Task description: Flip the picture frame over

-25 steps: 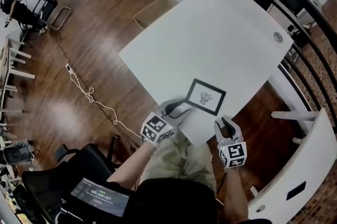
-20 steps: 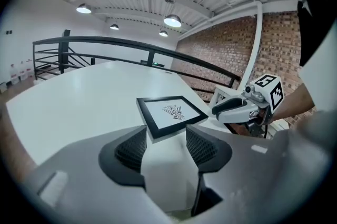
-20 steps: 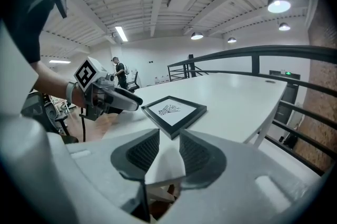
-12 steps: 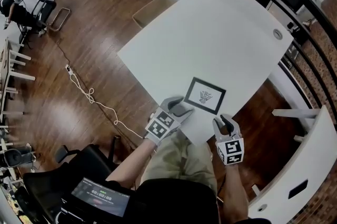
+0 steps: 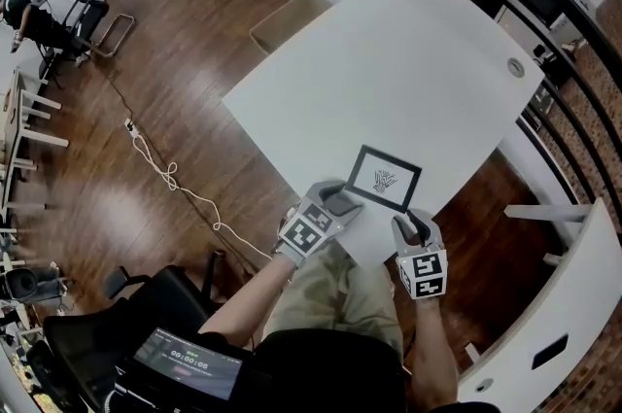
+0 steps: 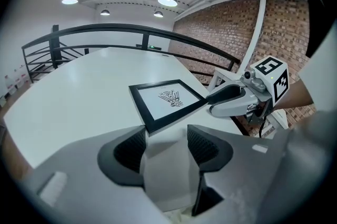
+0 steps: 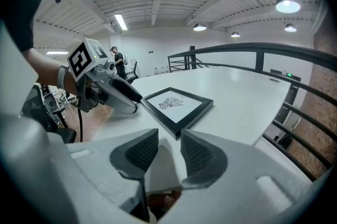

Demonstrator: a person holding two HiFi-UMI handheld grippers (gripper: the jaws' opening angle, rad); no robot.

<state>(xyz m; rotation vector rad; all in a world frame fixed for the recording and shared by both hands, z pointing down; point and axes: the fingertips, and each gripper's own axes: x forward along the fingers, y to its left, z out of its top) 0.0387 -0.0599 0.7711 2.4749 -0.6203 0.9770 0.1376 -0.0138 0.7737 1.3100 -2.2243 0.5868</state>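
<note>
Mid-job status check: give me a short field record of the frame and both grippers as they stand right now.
frame: picture frame lies flat on the white table, print side up, not yet flipped
left: left gripper open, jaws have just been opening, nothing between them, tips at the frame's near-left corner
right: right gripper open, jaws have just been opening, nothing between them, tips by the frame's near-right corner
contact: cannot tell whether either gripper touches the frame
</note>
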